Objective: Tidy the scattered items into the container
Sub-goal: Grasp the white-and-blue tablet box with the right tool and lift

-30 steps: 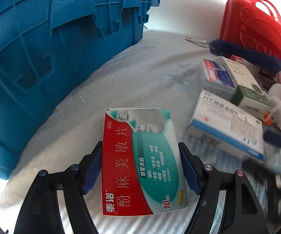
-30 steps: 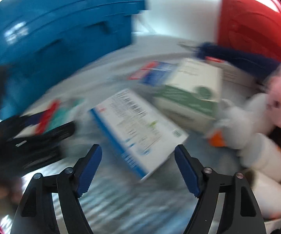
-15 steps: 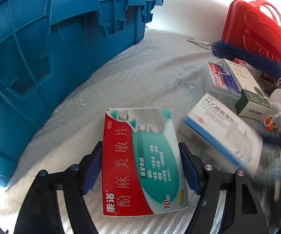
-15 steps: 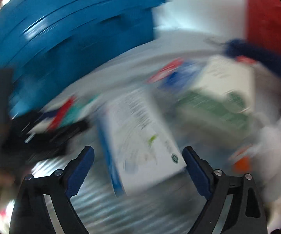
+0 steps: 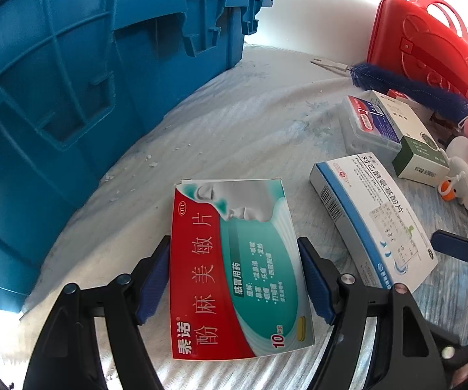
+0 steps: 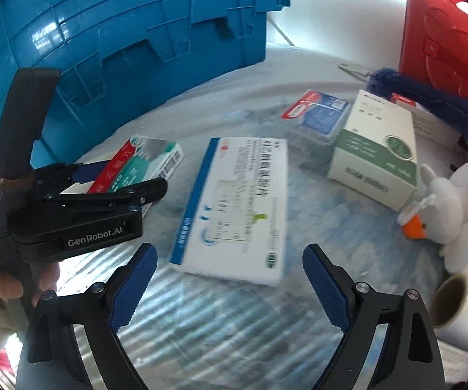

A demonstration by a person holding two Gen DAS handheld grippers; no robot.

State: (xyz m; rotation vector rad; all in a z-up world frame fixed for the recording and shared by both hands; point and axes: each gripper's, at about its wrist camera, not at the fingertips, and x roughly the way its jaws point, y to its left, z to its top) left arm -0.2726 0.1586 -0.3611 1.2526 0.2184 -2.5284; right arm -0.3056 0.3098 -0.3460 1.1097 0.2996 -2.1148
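Two grippers work: left gripper [image 5: 234, 276] pinches the red-and-green medicine box [image 5: 230, 266]; right gripper [image 6: 229, 286] spread, blue-and-white tablet box [image 6: 234, 208] just ahead. Only the right view shows a hand [image 6: 9, 287].

Both views are brightly daylit, and the background behind the blue crate [image 5: 97, 104] is blown out to plain white, with pale reflections glinting on the crate's wall in the right wrist view. Fisheye distortion bends the crate's straight ribs (most strongly toward the dark, vignetted corners). The left wrist view is sharp, while right of the crate in the right wrist view the white-and-blue box [image 6: 234, 208] is slightly smeared by motion blur.
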